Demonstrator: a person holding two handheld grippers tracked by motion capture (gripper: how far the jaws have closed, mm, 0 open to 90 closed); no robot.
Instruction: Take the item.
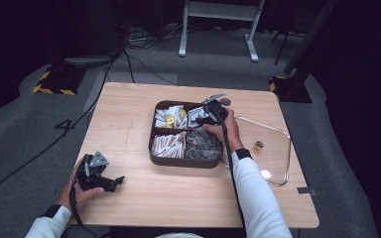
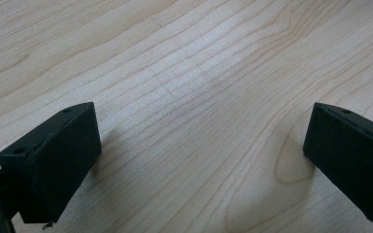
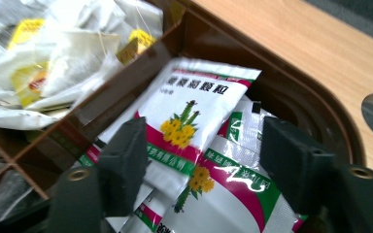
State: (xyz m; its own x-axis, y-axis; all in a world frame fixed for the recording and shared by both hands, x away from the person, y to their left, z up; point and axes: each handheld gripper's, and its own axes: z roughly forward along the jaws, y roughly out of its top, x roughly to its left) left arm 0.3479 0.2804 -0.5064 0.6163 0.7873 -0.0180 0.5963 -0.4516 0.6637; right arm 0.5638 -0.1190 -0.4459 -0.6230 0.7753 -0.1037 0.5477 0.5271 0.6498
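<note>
- Dark grey carpet surrounds a light wooden table [image 1: 144,193], which carries a brown divided tray [image 1: 183,162] and a clear glass lid [image 1: 278,153] beside it
- right hand-held gripper [image 3: 209,160] hangs over the tray's far right compartment, jaws spread wide around white sachets [image 3: 199,121] printed with yellow flowers
- left hand-held gripper [image 2: 199,160] rests wide open on bare table, well apart from the tray

The top sachet [image 3: 189,121] in the brown tray [image 3: 291,92] carries a line of bold Chinese characters across its white upper part, too slanted to read with certainty. Below it, a green band holds smaller white Chinese characters, also unclear. The sachet beneath [image 3: 233,194] shows the same kind of green band with white print. The yellow tags [image 3: 34,77] on the tea bags bear a red mark, unreadable.
</note>
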